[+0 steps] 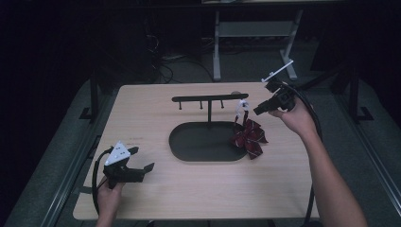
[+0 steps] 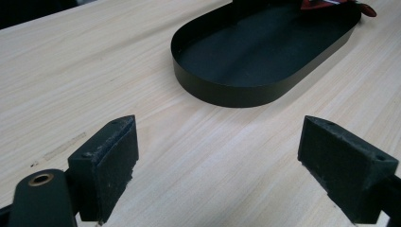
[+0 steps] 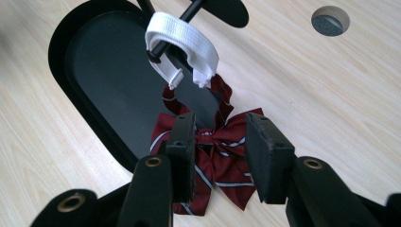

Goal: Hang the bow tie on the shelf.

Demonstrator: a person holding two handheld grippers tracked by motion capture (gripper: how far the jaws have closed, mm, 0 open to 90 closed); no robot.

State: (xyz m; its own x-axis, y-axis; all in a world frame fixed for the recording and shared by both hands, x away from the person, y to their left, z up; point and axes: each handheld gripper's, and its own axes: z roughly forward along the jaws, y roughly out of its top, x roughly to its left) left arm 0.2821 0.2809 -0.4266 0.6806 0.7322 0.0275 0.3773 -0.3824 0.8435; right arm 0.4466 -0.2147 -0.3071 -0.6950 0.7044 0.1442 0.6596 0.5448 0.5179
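The striped red bow tie [image 1: 248, 137] hangs by its white strap [image 1: 242, 107] from the right end of the black T-shaped stand [image 1: 210, 99], at about 3 o'clock from the middle of the pale wooden surface [image 1: 156, 189]. The bow rests over the right rim of the black oval tray [image 1: 189, 142].

In the high view the right tongs [image 1: 256, 111] are held just off the strap, up at about 1 o'clock from the bow. In the right gripper view these tongs [image 3: 218, 151] are partly spread, with the bow's knot [image 3: 215, 137] seen in the gap beyond them; the pads do not press on it, and whether they touch the cloth I cannot tell.

The strap [image 3: 182, 40] loops over the stand's arm, and the bow [image 3: 208, 156] hangs below it. Its wings spread sideways in that view, so its long axis runs roughly from 9 to 3 o'clock.

The left tongs [image 1: 143, 160] sit at about 8 o'clock on the surface, well apart from the bow. Their jaws are spread wide with nothing between, pointing toward the tray [image 2: 227, 90].
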